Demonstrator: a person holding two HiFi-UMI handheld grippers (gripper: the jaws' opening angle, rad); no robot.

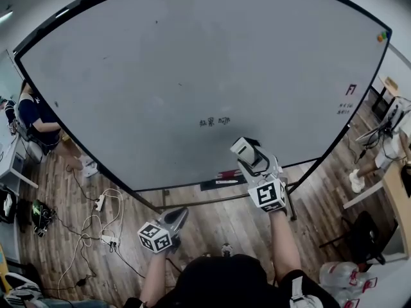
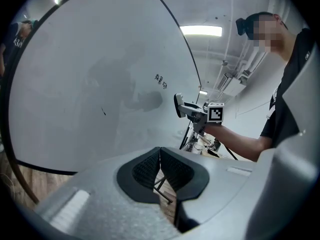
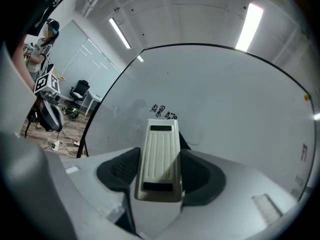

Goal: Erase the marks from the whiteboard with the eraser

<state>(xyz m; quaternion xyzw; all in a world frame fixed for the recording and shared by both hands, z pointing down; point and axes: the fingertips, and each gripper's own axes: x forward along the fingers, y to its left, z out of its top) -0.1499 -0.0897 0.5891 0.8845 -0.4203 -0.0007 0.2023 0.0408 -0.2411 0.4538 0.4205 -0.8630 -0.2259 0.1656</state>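
A large whiteboard [image 1: 192, 76] fills the head view, with small black marks [image 1: 214, 122] near its lower middle and more marks [image 1: 349, 98] at its right edge. My right gripper [image 1: 245, 151] is shut on a cream ribbed eraser [image 3: 160, 160], held just below and right of the middle marks [image 3: 164, 112], a short way off the board. My left gripper [image 1: 178, 220] hangs low over the floor, shut with nothing between its pads [image 2: 161, 170]. From the left gripper view the right gripper [image 2: 186, 108] and the marks [image 2: 160, 80] show.
The board stands on a black frame [image 1: 212, 201] over a wooden floor. Cables and a power strip [image 1: 103, 223] lie at lower left. A seated person [image 1: 35, 117] is at the left edge; desks and chairs [image 1: 385, 140] stand at the right.
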